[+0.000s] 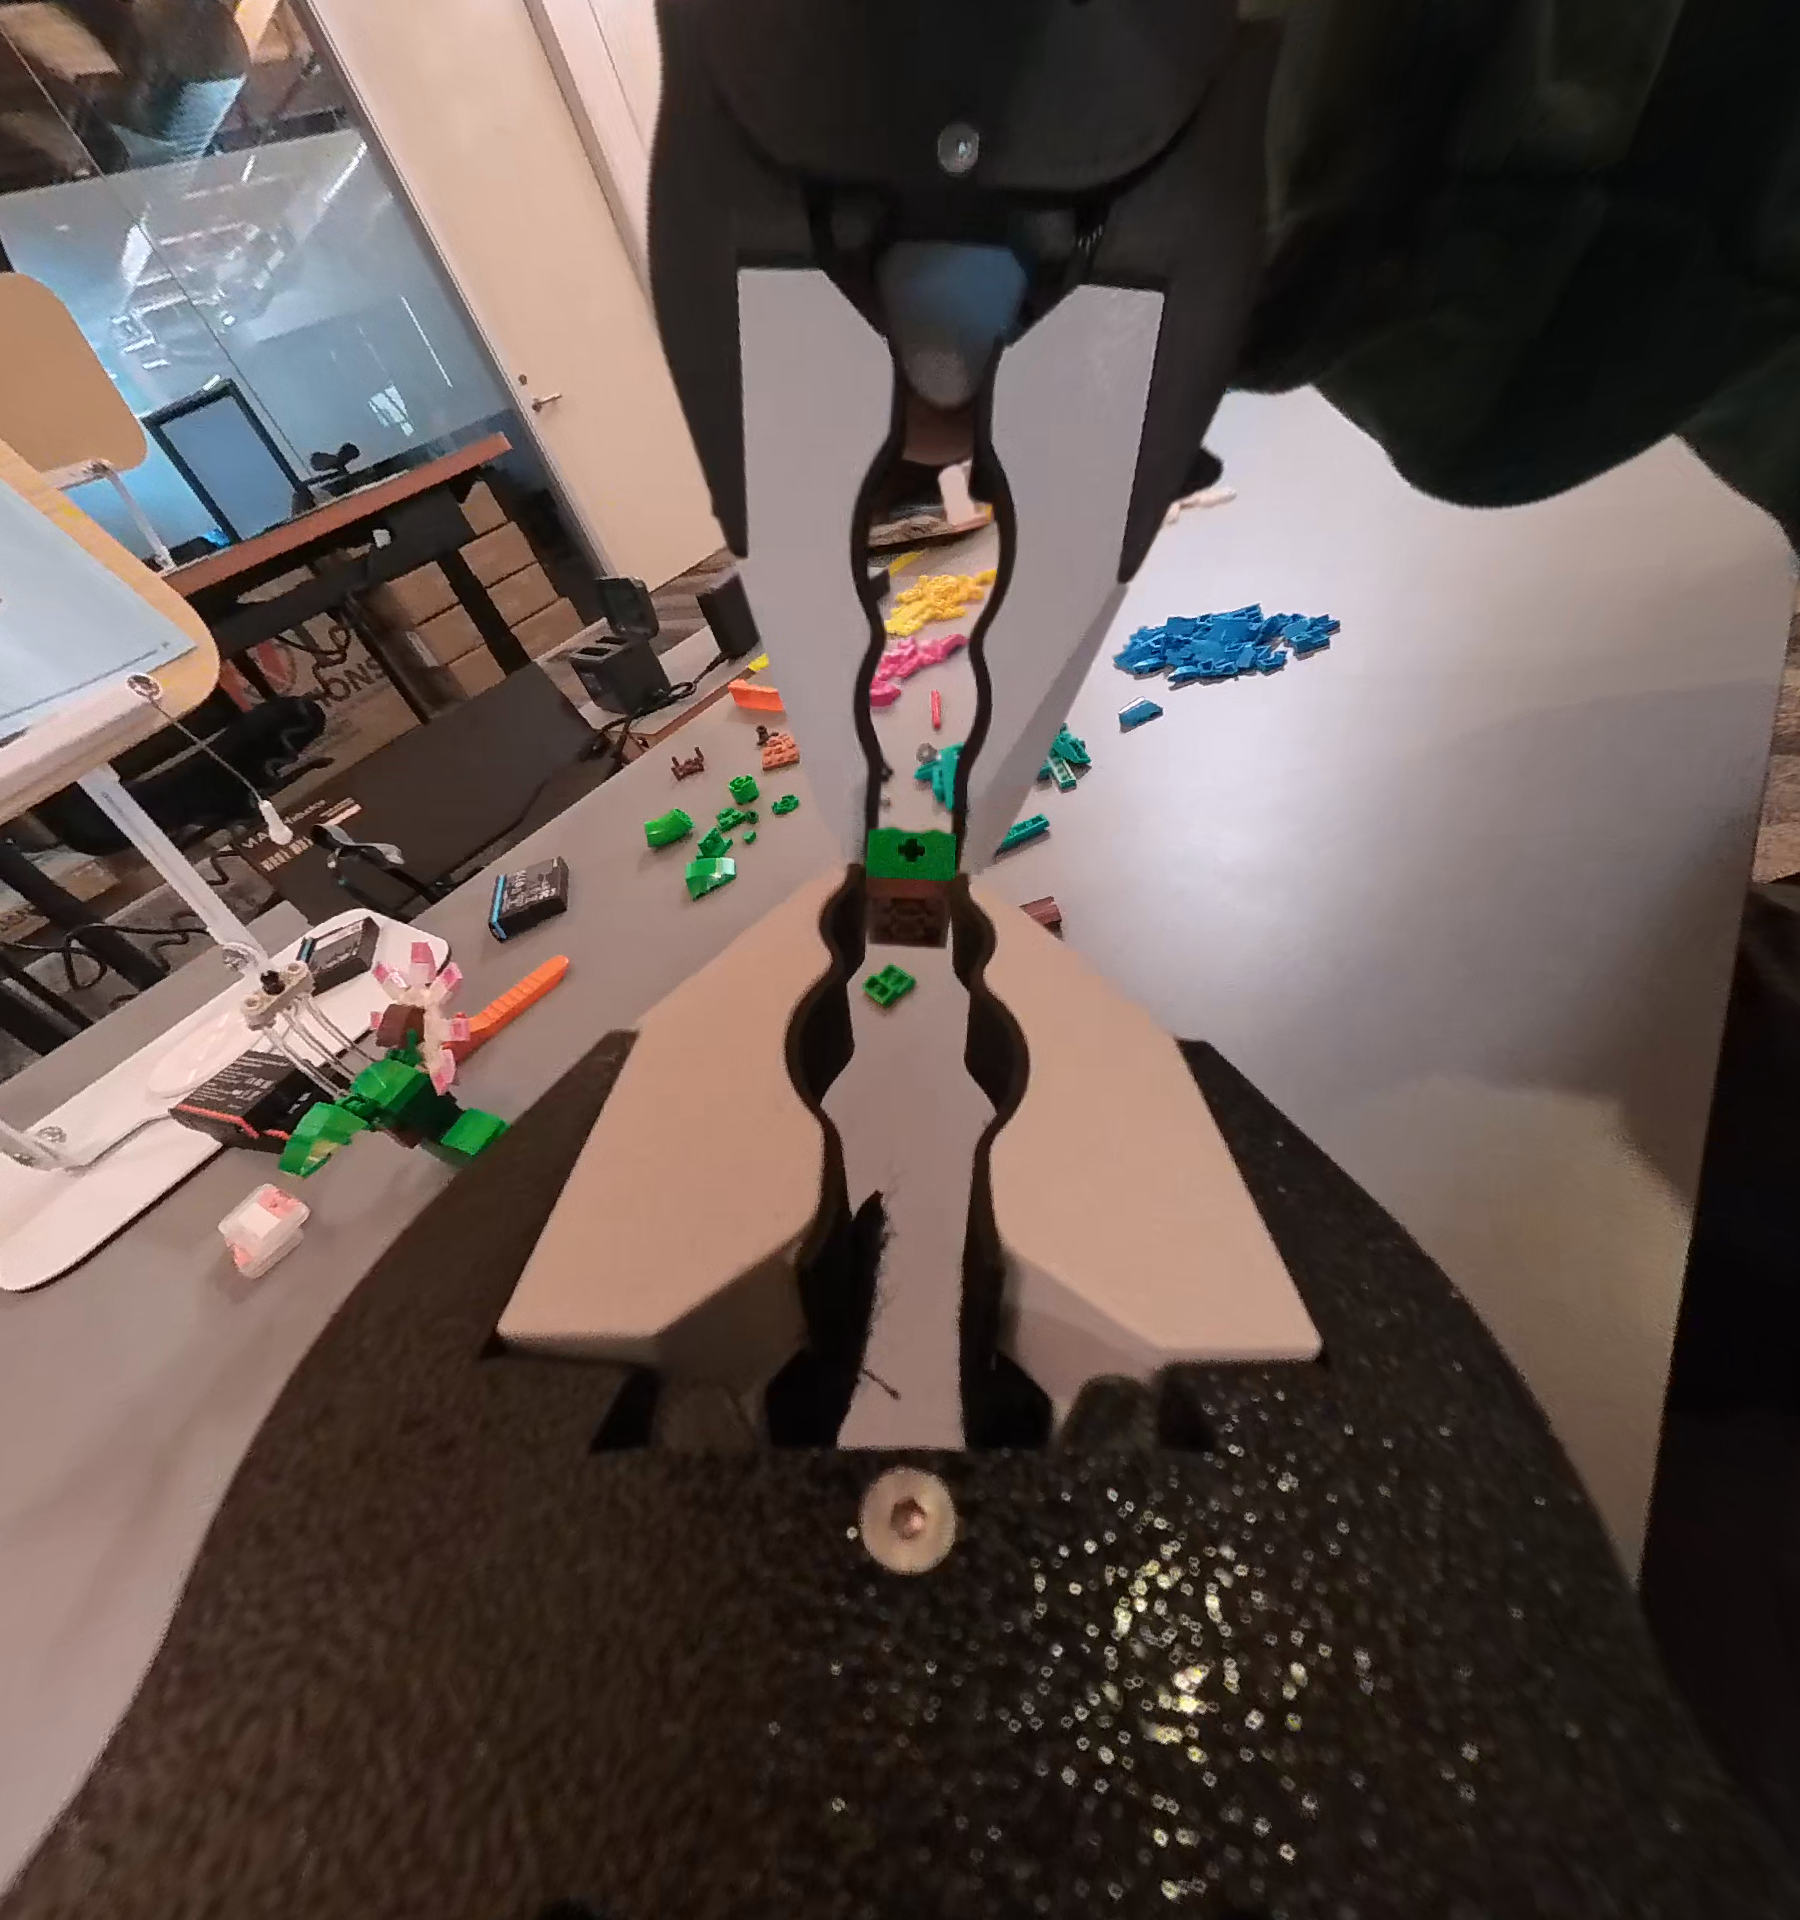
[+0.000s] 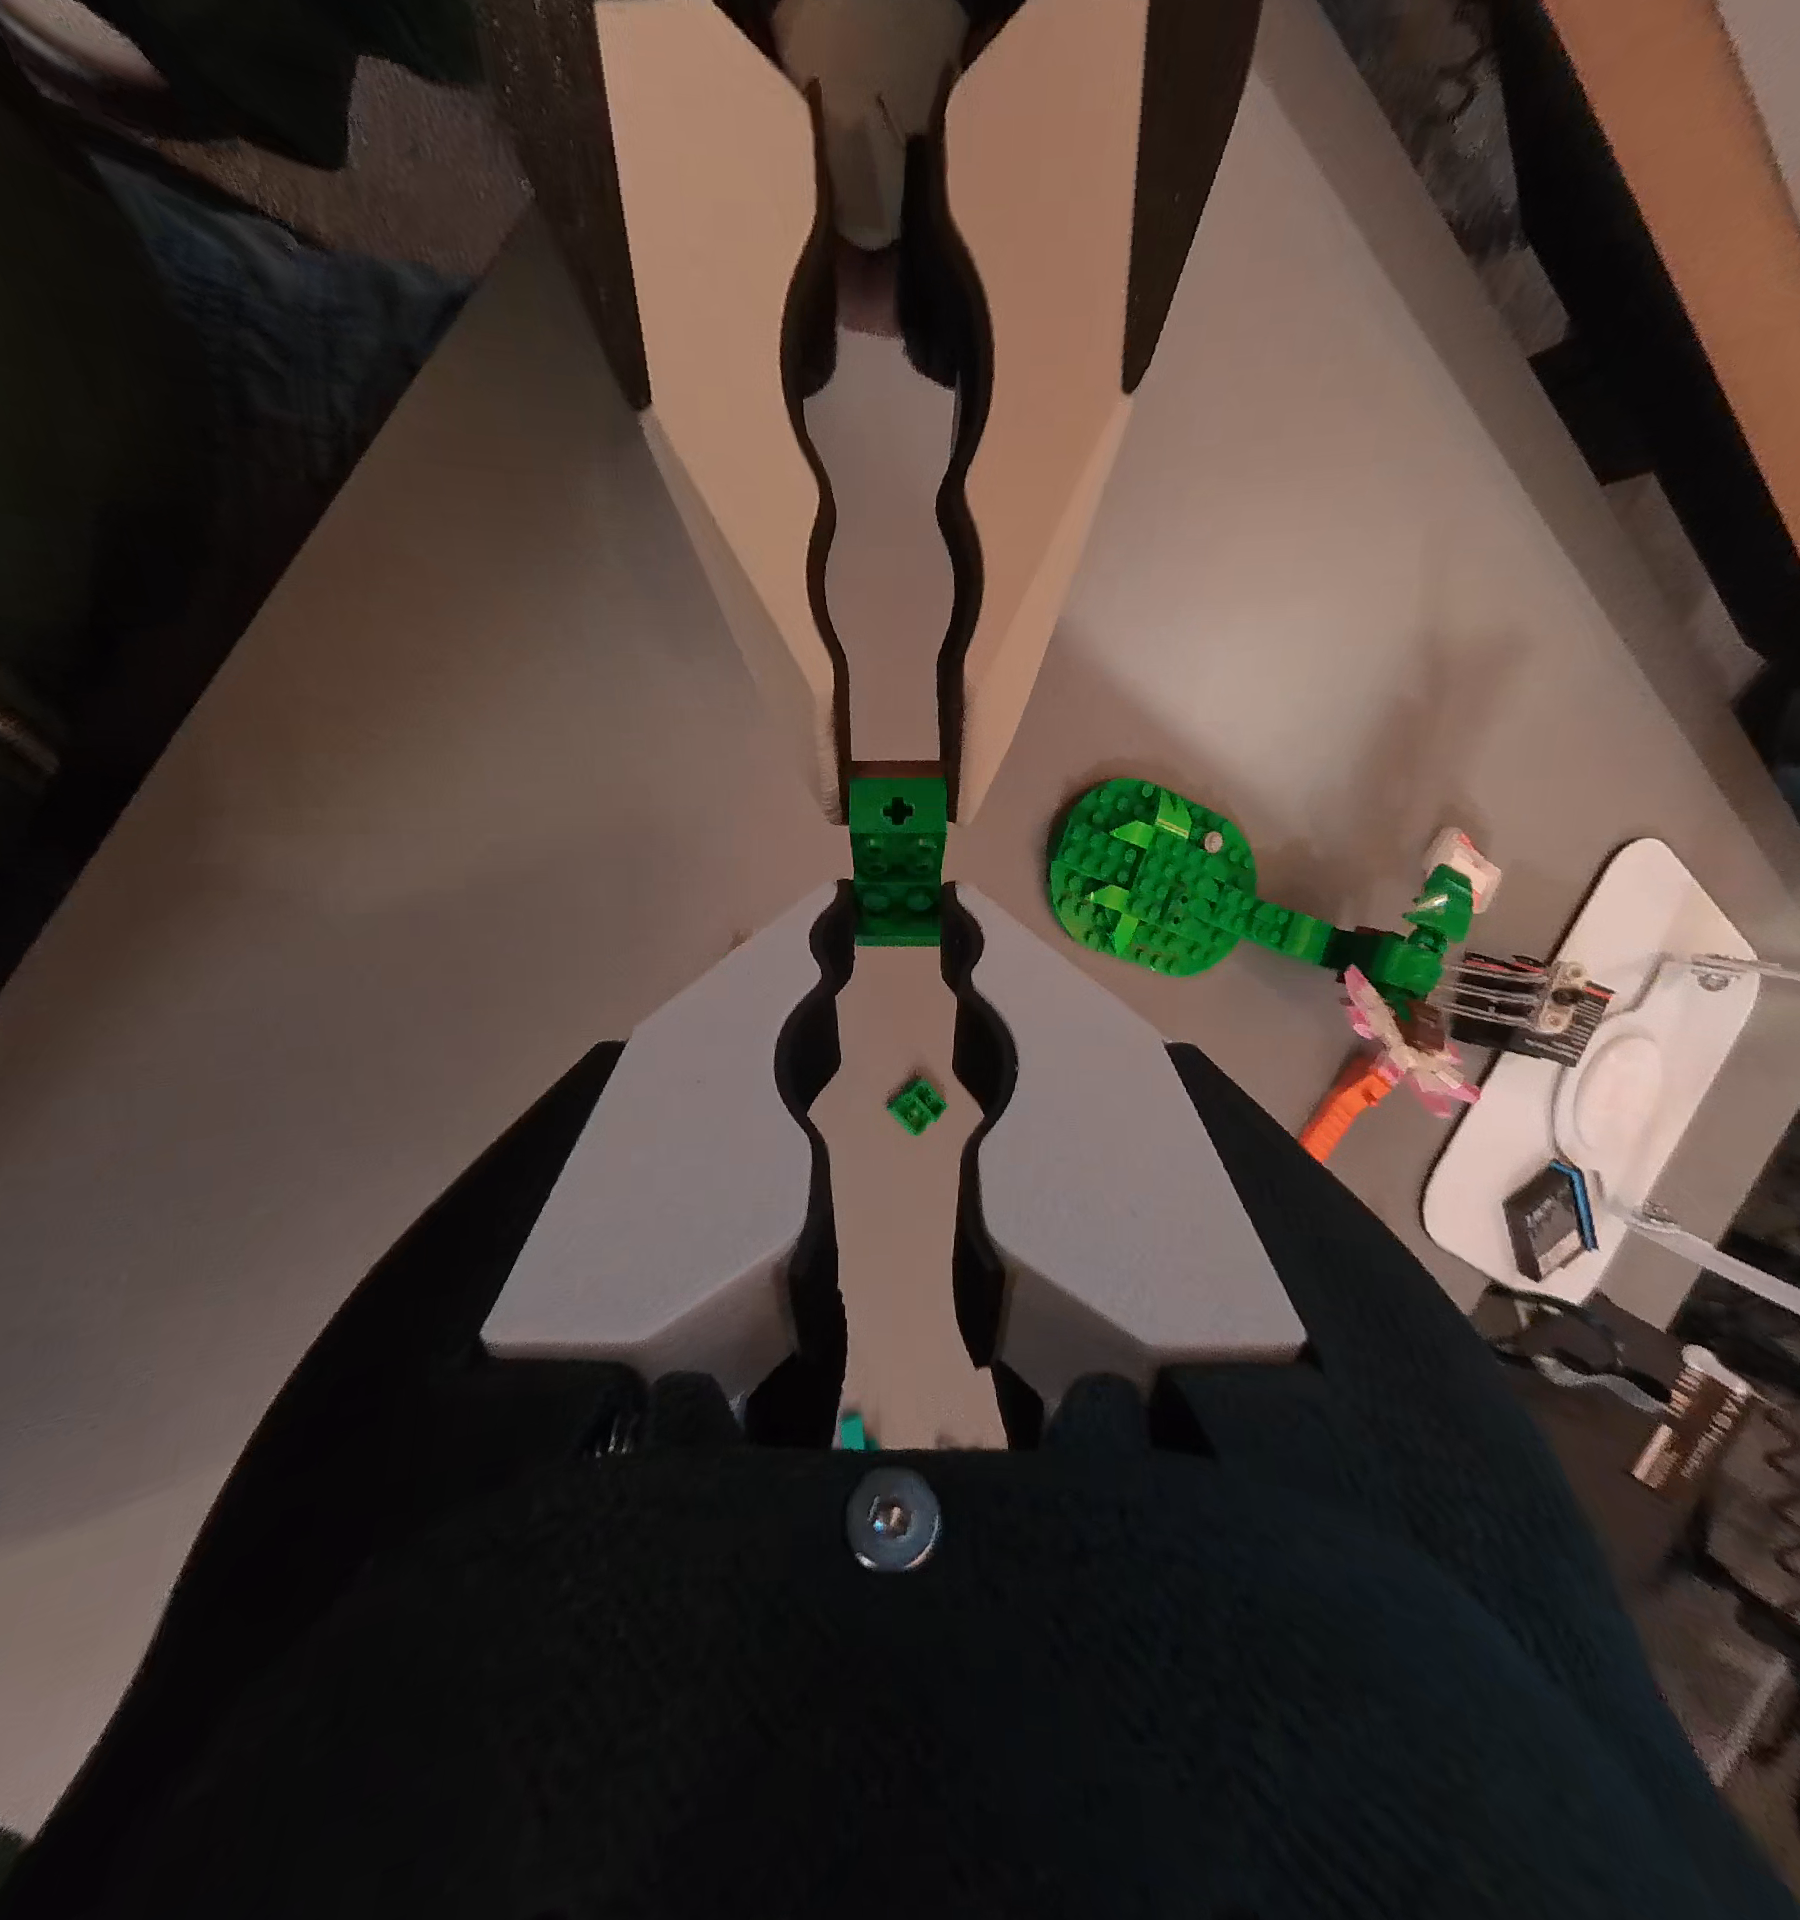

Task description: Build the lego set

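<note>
My two grippers meet tip to tip above the grey table (image 1: pixel 1395 935) and both grip one small lego assembly. It is a green brick with a cross hole (image 1: pixel 908 850) on a brown block (image 1: pixel 906 921). My left gripper (image 1: pixel 906 914) is shut on the brown end. My right gripper (image 2: pixel 898 914) is shut on the green end, where a green studded piece (image 2: pixel 898 883) shows. Each gripper also shows in the other's view, the right (image 1: pixel 911 844) and the left (image 2: pixel 894 784). A small green plate (image 1: pixel 888 985) lies on the table beneath them, and also shows in the right wrist view (image 2: pixel 917 1104).
A partly built green plant with a pink flower (image 1: pixel 397 1101) and a round green leaf plate (image 2: pixel 1150 883) lies by a white stand base (image 2: pixel 1602 1039). An orange separator (image 1: pixel 522 997) lies beside it. Blue (image 1: pixel 1223 644), yellow (image 1: pixel 937 603), pink (image 1: pixel 911 665) and green (image 1: pixel 714 842) piece piles lie beyond. Both grippers' tips are close together, under 4 cm apart. Both grippers' tips are roughly 15 cm from the small green plate (image 1: pixel 888 985). Seen from the right wrist view (image 2: pixel 919 1104) as well.
</note>
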`<state>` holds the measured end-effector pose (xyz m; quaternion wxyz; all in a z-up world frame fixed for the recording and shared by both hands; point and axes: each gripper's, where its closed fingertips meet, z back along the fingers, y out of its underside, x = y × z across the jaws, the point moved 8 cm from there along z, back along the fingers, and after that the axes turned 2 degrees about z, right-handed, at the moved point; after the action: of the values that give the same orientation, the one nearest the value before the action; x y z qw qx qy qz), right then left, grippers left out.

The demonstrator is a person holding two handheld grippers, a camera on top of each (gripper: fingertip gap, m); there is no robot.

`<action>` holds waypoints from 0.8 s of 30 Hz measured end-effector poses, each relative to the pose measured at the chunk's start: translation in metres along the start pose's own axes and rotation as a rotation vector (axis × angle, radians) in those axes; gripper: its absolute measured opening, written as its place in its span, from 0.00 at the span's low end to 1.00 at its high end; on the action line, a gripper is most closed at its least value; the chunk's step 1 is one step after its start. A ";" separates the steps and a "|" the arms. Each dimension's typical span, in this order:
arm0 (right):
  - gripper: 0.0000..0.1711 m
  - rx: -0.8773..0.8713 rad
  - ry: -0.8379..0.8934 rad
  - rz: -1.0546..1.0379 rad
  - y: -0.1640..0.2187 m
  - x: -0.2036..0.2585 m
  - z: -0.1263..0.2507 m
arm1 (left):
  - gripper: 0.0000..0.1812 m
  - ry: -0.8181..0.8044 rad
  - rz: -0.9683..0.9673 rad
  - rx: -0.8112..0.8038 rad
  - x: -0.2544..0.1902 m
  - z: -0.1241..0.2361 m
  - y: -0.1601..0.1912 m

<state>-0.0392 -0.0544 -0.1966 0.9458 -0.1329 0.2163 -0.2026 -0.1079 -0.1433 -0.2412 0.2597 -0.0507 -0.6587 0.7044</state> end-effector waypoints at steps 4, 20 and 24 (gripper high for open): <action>0.08 -0.159 0.014 -0.088 0.011 0.002 -0.005 | 0.07 0.025 0.059 -0.013 0.002 0.001 0.004; 0.08 -0.560 0.000 -0.426 0.046 0.038 -0.054 | 0.07 0.220 0.371 0.046 -0.002 -0.014 0.036; 0.08 -0.574 0.014 -0.458 0.048 0.042 -0.060 | 0.07 0.223 0.370 0.068 -0.001 -0.013 0.042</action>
<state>-0.0169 -0.0405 -0.2798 0.7986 -0.4363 0.2354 -0.3413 -0.1145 -0.1315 -0.2833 0.1989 -0.2395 -0.5811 0.7520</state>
